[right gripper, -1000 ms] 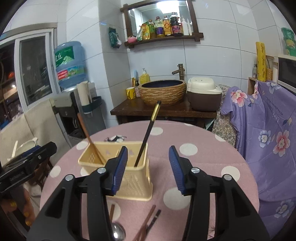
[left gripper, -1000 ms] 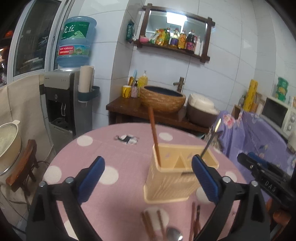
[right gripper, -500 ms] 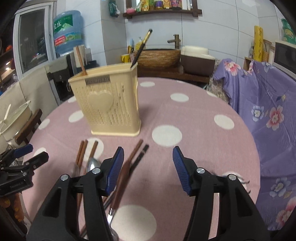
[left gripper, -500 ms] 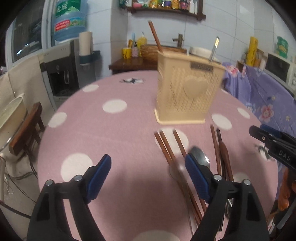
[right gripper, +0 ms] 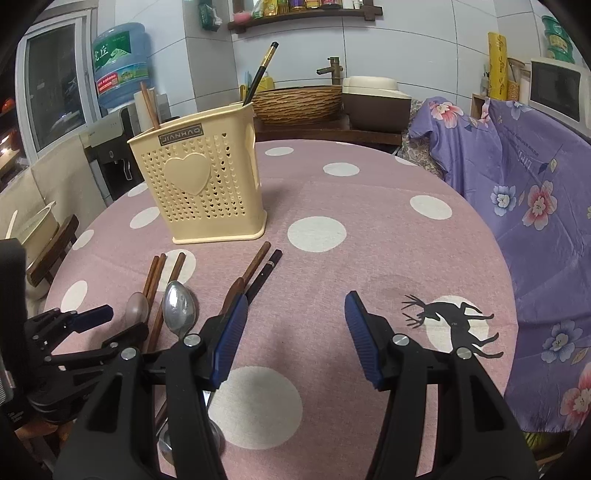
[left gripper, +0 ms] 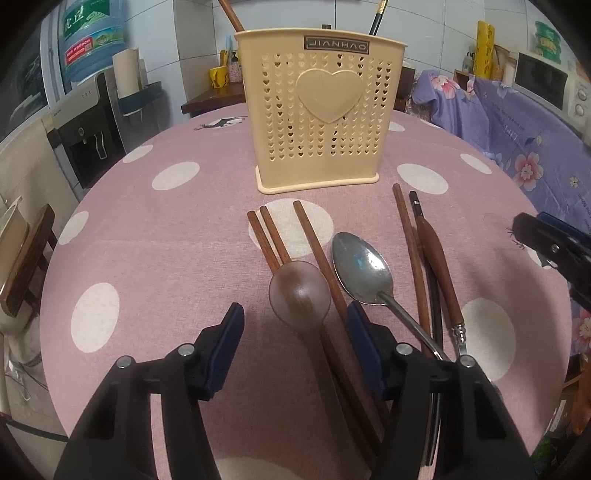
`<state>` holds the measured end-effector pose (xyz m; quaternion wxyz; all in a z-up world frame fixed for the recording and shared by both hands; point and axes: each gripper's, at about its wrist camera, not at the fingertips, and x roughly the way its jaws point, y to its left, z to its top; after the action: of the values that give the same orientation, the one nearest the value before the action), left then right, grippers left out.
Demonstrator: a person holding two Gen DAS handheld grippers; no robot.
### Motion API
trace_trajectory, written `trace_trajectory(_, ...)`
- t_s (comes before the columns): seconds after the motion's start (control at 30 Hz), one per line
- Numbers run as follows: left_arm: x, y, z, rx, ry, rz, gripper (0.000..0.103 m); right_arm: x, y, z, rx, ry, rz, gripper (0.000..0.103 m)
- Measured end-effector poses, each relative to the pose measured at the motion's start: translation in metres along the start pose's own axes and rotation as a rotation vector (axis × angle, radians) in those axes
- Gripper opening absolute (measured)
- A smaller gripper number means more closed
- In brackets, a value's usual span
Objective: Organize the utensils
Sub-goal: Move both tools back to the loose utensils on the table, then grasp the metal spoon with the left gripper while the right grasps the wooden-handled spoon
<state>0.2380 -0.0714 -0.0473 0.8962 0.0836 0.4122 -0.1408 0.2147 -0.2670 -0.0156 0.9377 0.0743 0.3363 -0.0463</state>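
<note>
Utensils are mostly still loose on the counter [left gripper: 155, 236], so you are early in the job. The cream holder [left gripper: 319, 110] stands upright near the middle of the counter, and only two pieces are in it: a brown chopstick [left gripper: 231, 14] leaning out at one end and a dark chopstick [left gripper: 376, 20] at the other.

Everything else lies just in front of the holder. You have three brown chopsticks [left gripper: 273, 240] side by side, a translucent brown spoon [left gripper: 300, 291] lying over them, and a metal spoon [left gripper: 360, 267] beside it. Further to the right sit another brown chopstick [left gripper: 410, 251], a dark chopstick [left gripper: 419, 212] and a wooden-handled utensil [left gripper: 439, 269] whose working end is hidden.

Your left hand-held gripper [left gripper: 295, 317] is released and holds nothing; it hovers low with the translucent spoon between its fingers. Your right hand-held gripper [right gripper: 295, 312] is likewise released and empty, its left finger over the wooden-handled utensil.

By my count, at least eight pieces remain to be placed.
</note>
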Motion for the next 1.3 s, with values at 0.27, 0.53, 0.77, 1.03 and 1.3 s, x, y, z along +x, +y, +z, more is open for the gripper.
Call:
trace_trajectory(0.27, 0.009, -0.001, 0.008, -0.009, 0.011, 0.016, 0.046, 0.002, 0.001, -0.002, 0.008, 0.015, 0.011, 0.055)
trace_trajectory(0.53, 0.013, -0.002, 0.012, -0.014, 0.018, 0.014, 0.037, 0.005, 0.003, -0.003, 0.006, 0.029, 0.012, 0.055)
trace_trajectory(0.77, 0.003, 0.002, 0.015, -0.034, -0.021, 0.002, 0.036, 0.017, 0.01, 0.0, 0.001, 0.072, 0.036, 0.055)
trace_trajectory(1.03, -0.027, 0.018, 0.03, -0.073, -0.118, 0.0, 0.036, 0.051, 0.039, 0.002, -0.027, 0.195, 0.073, 0.048)
trace_trajectory(1.3, -0.046, 0.03, 0.039, -0.107, -0.196, 0.01, 0.036, 0.08, 0.046, 0.006, 0.025, 0.254, 0.037, 0.035)
